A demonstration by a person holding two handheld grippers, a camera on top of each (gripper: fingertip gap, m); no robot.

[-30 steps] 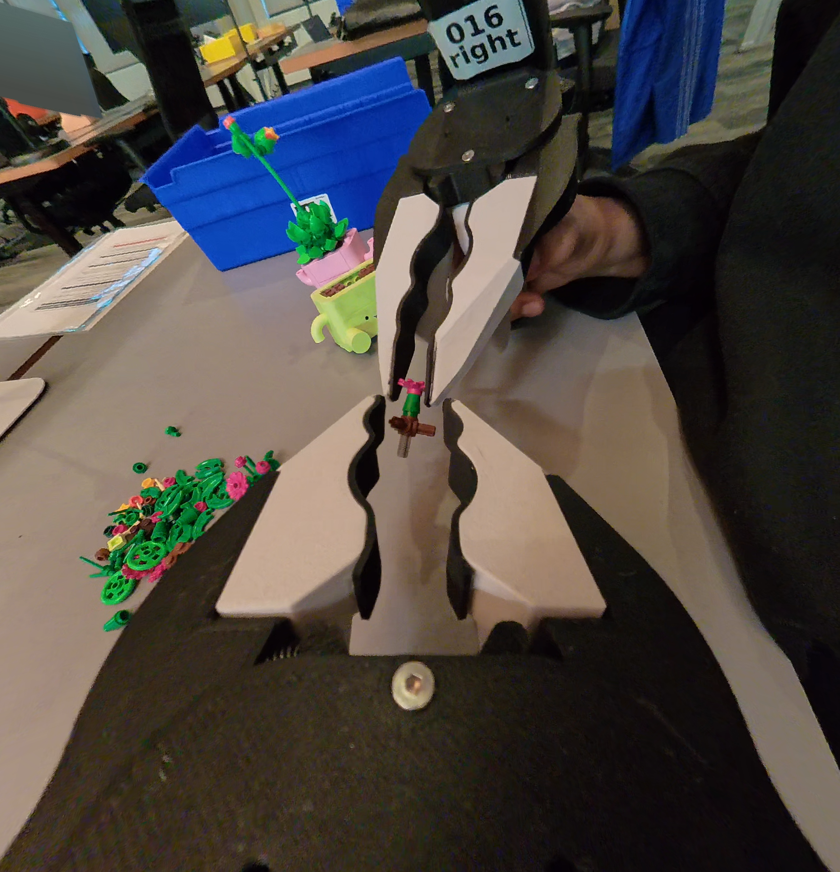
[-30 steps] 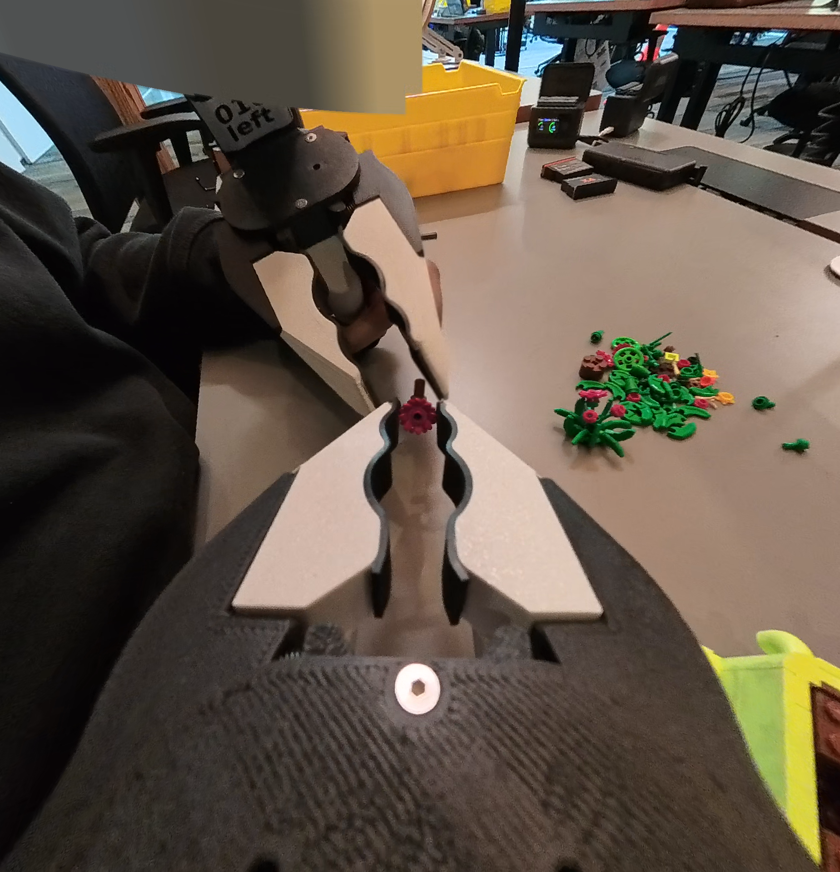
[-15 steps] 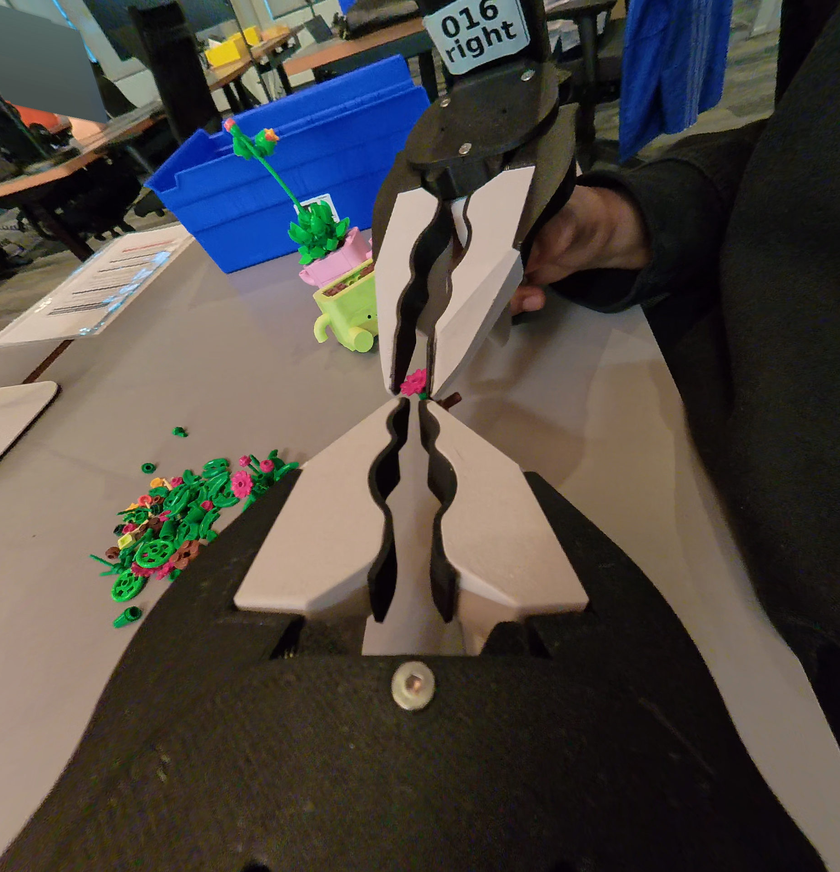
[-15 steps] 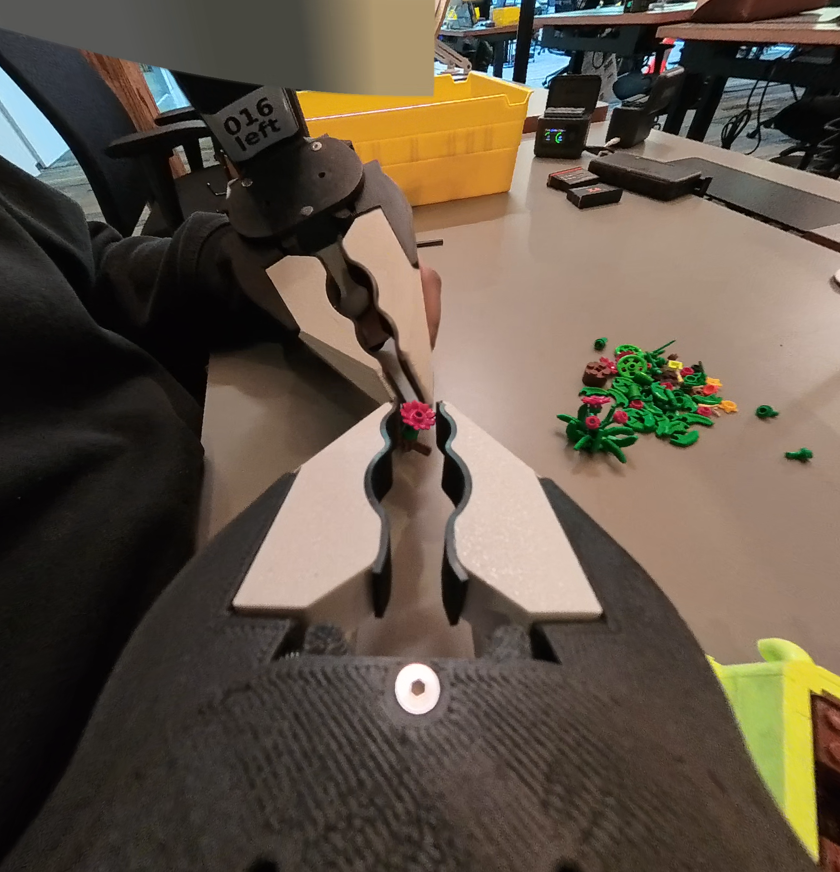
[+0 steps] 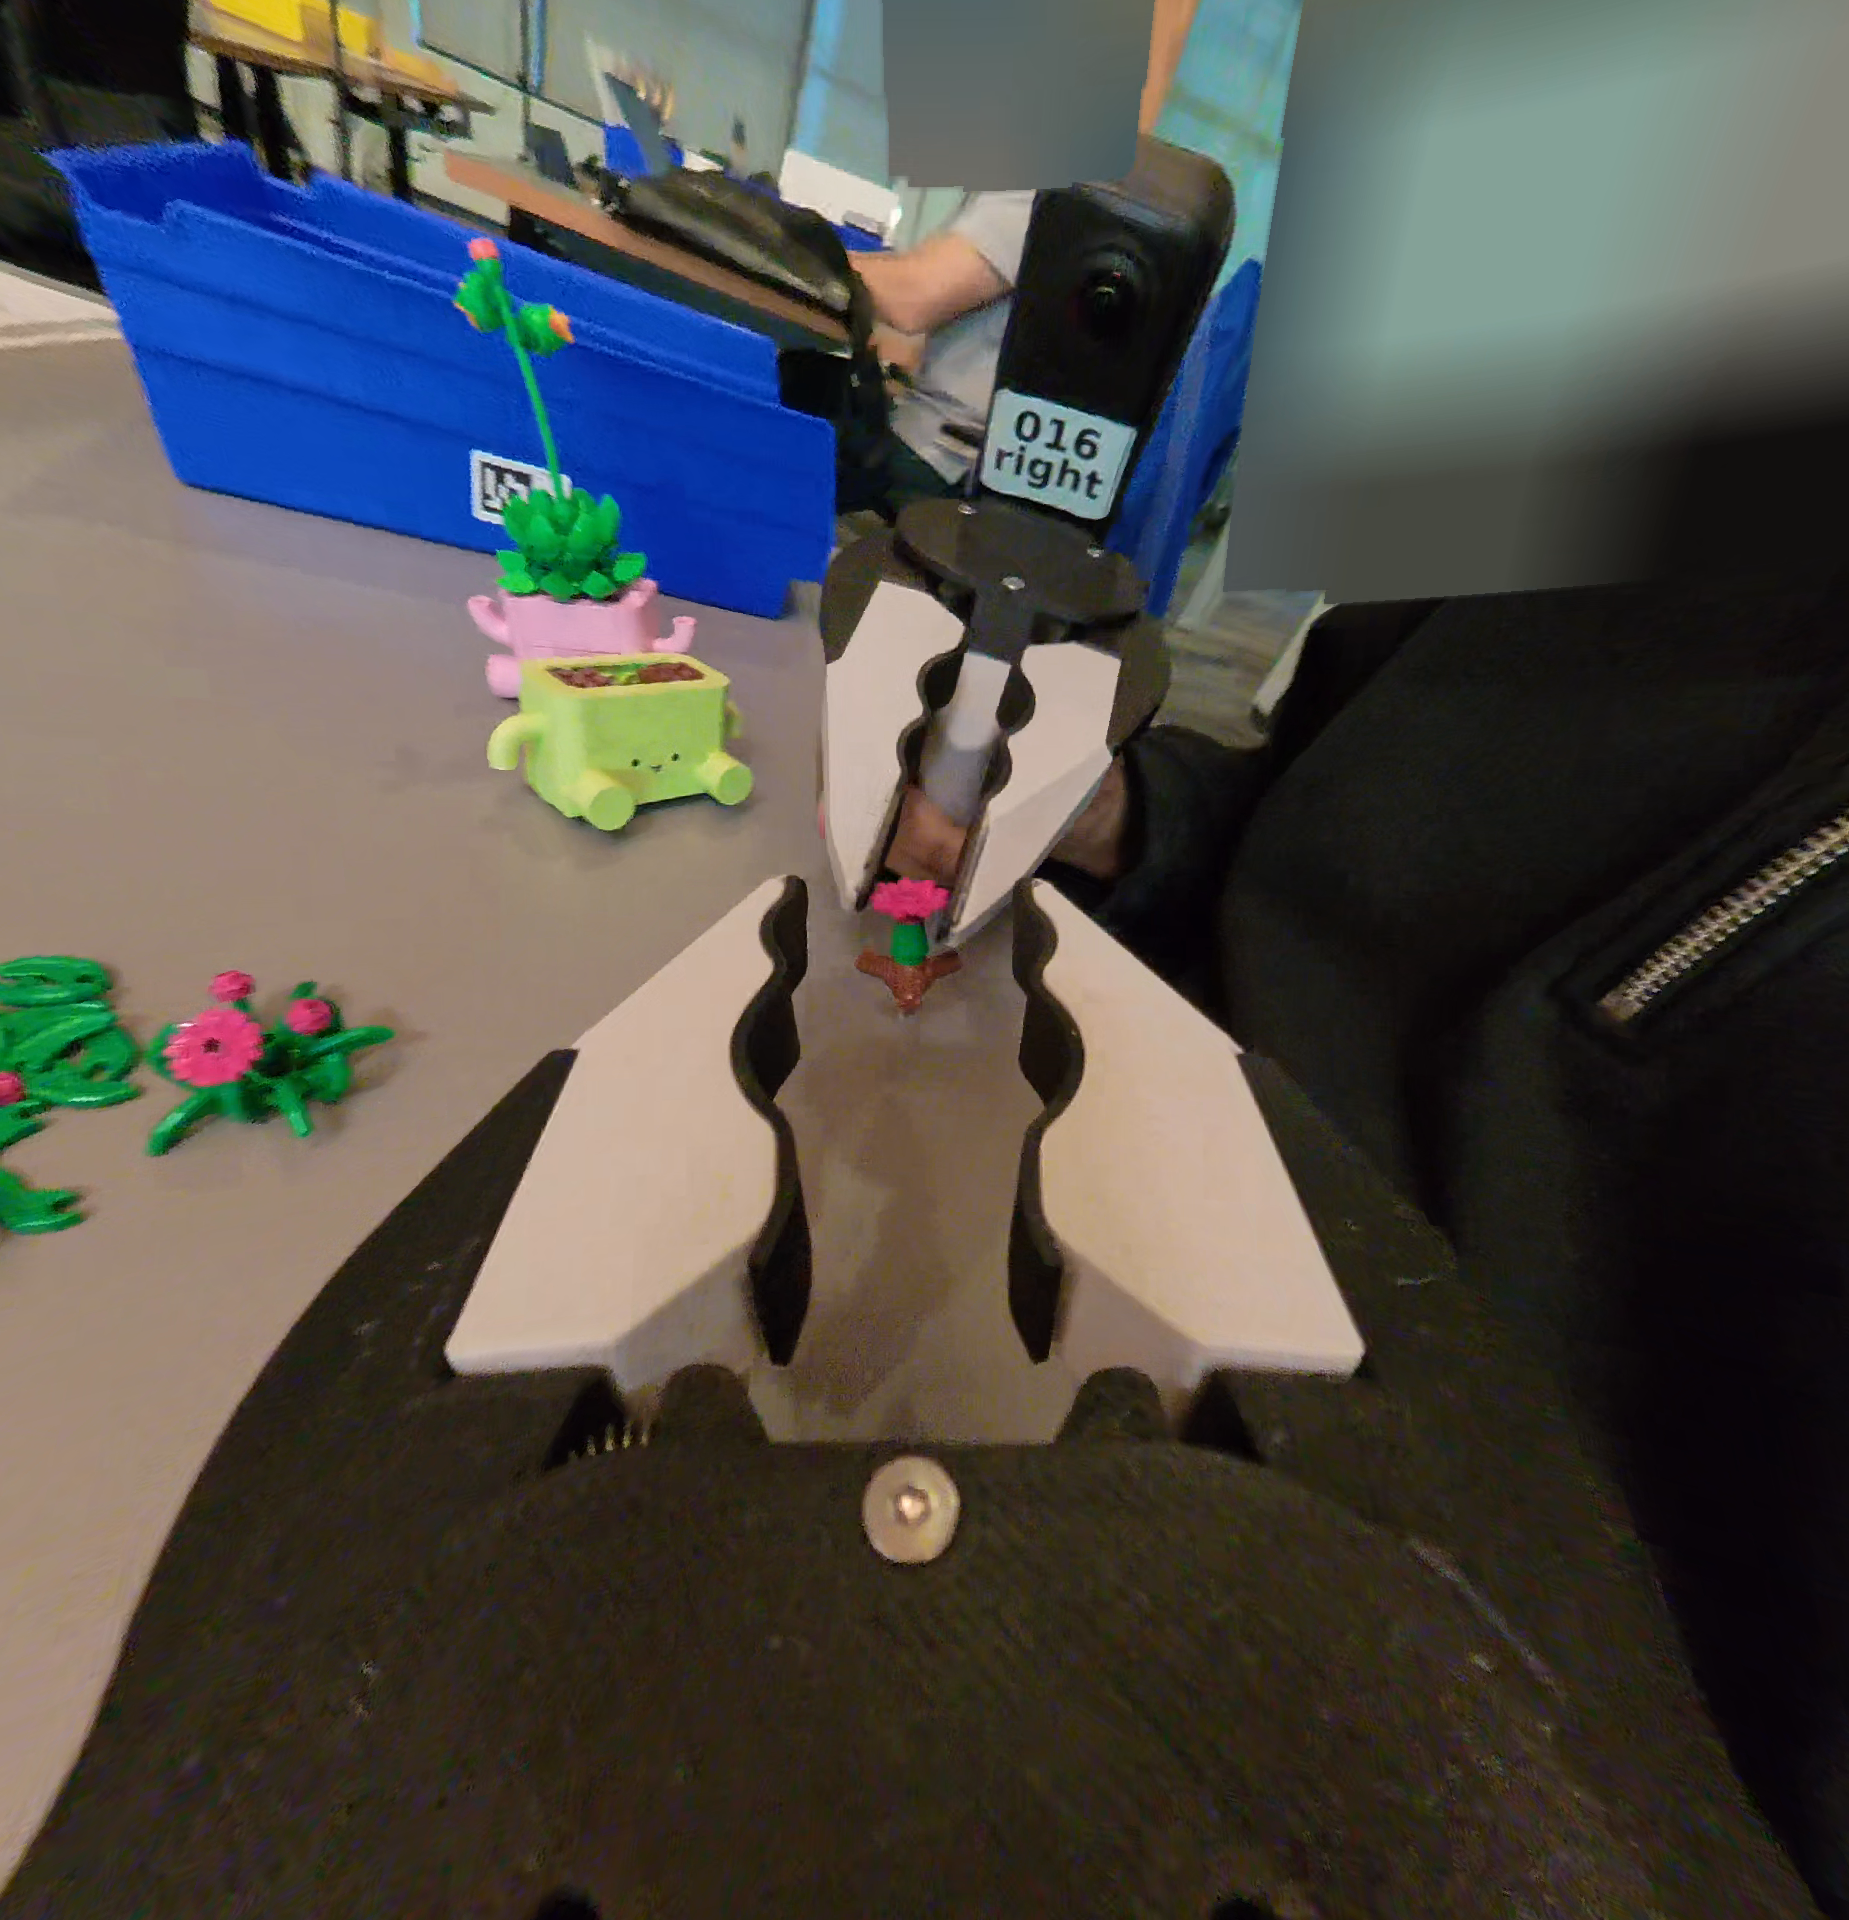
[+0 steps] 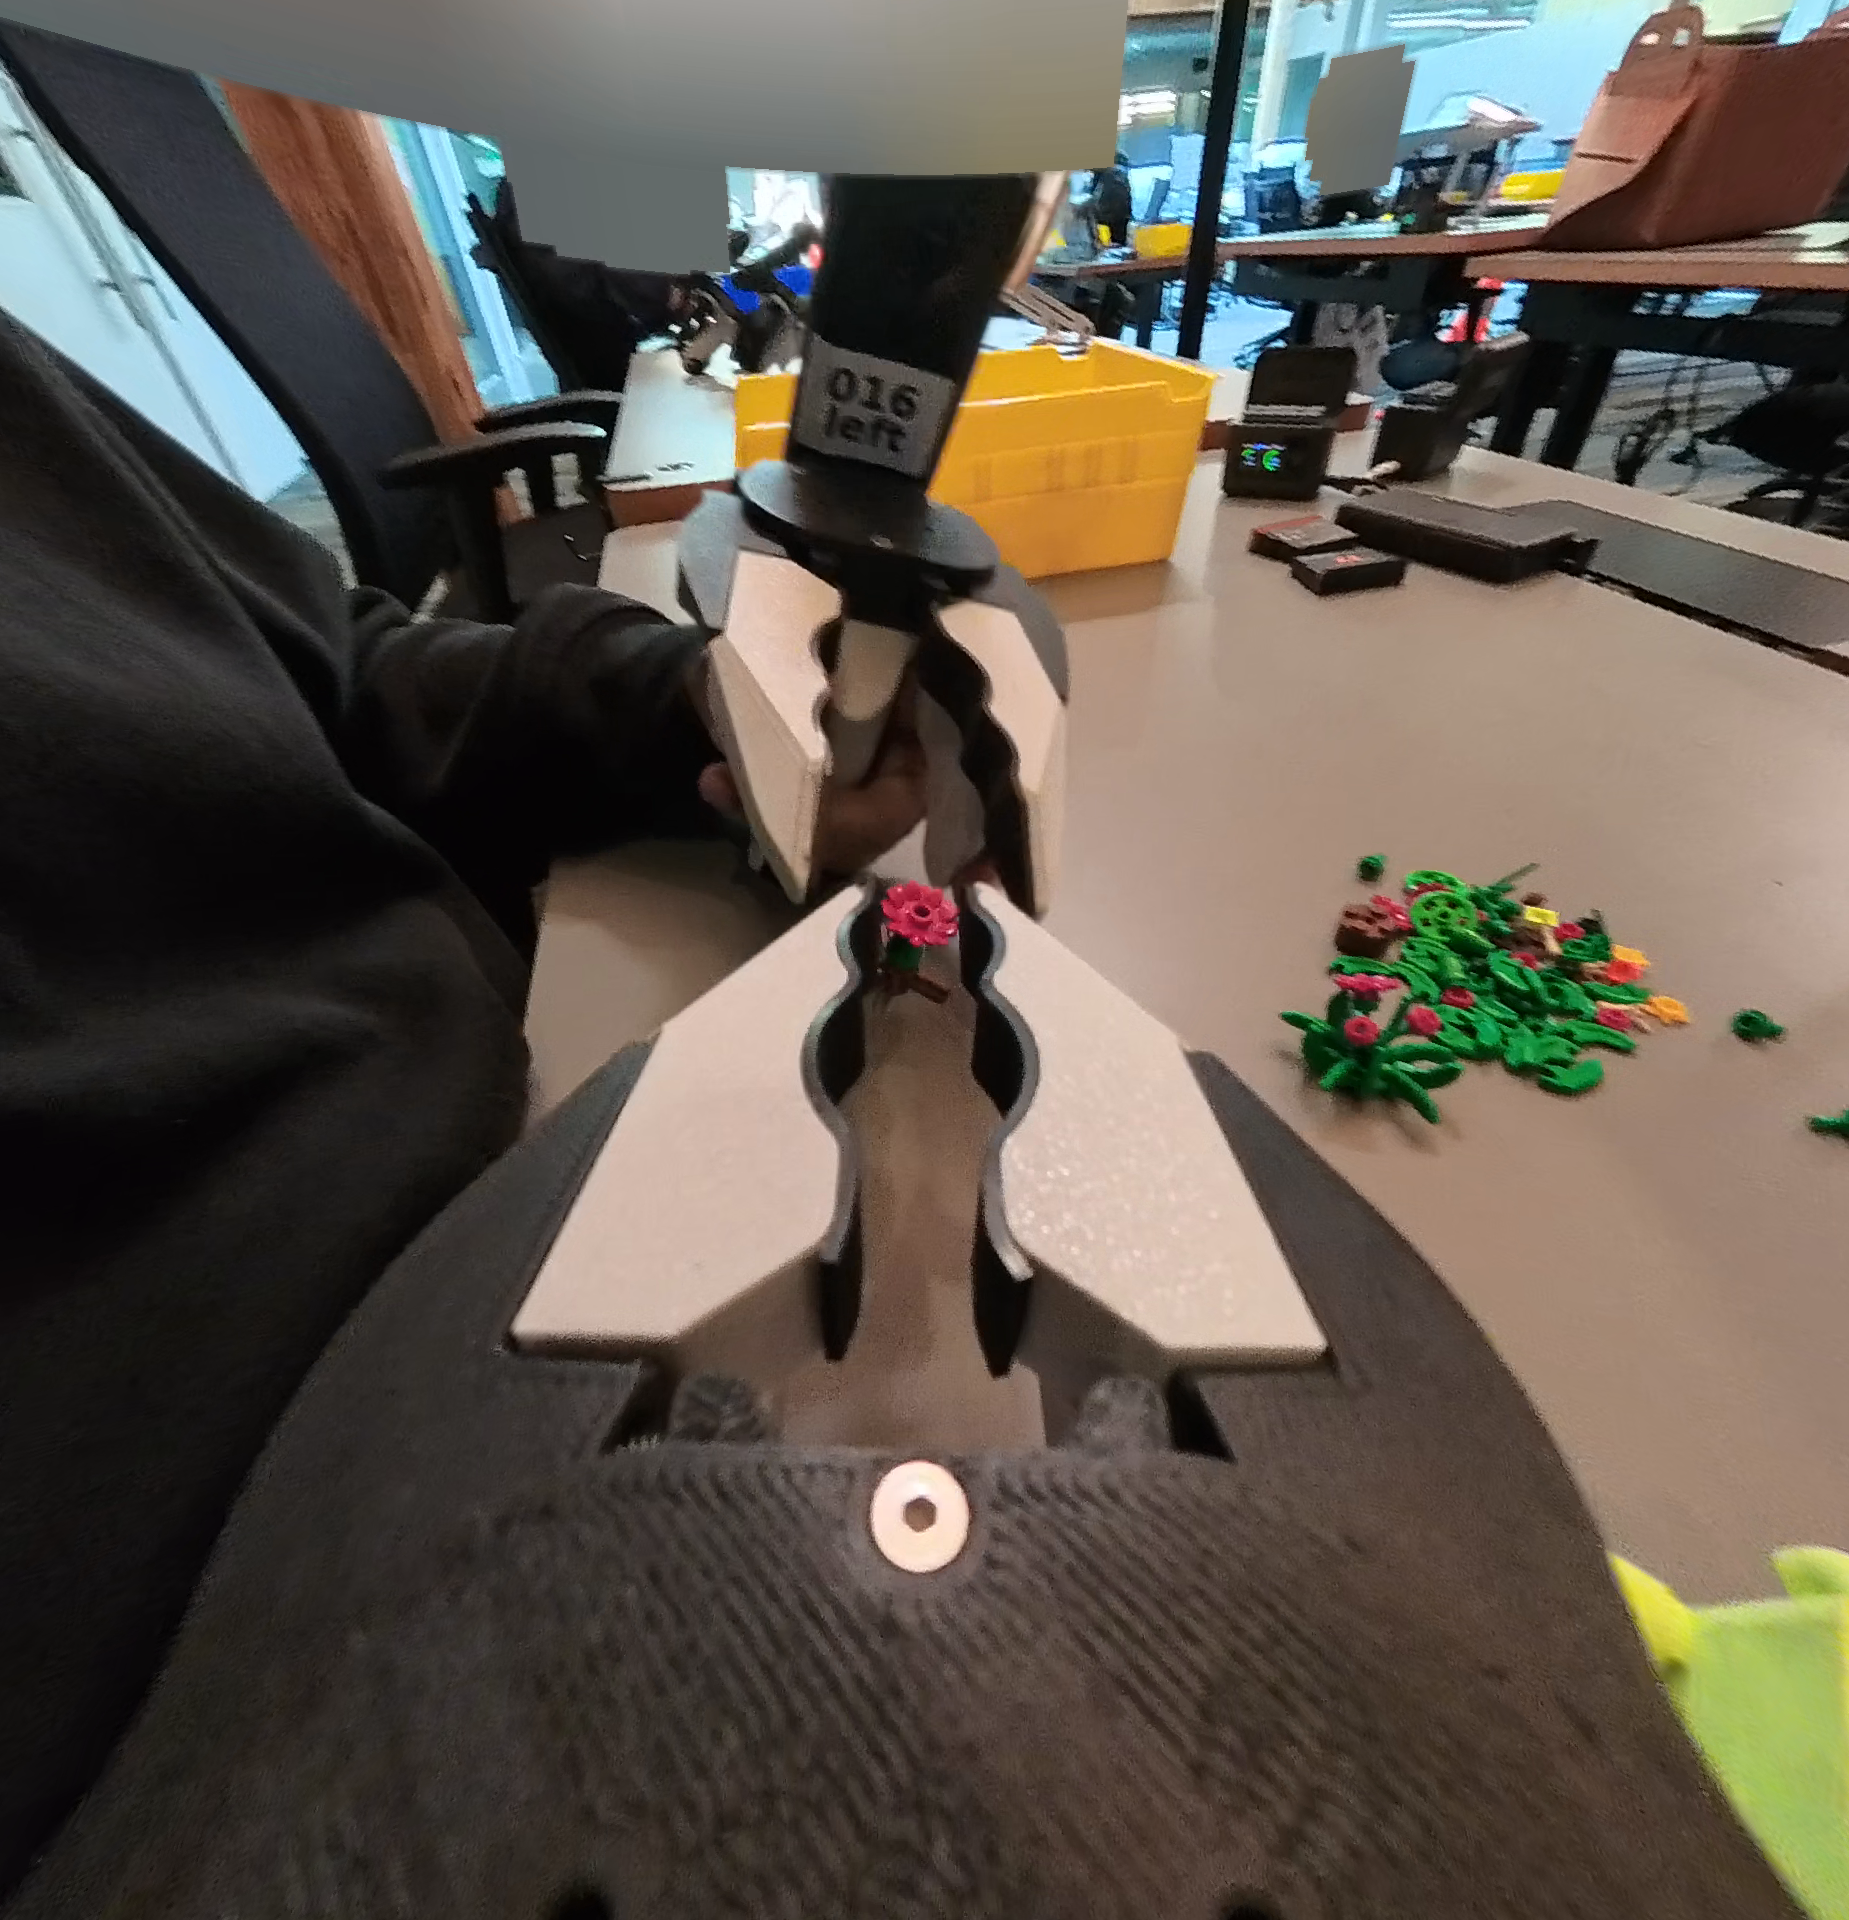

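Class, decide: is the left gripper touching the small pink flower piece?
Apart. The left wrist view shows table on both sides between the flower piece and the open left gripper.

The left claw [image 5: 904,904] stood wide apart, empty, low over the grey tabletop [image 5: 276,831]. Facing it, the right claw [image 5: 909,904] pinched a small pink flower [image 5: 907,899] on a green stem with a brown base. A lime pot [image 5: 624,738] and a pink pot [image 5: 567,623] sat before a blue bin [image 5: 380,416]. Loose green pieces [image 5: 58,1070] lay at left.
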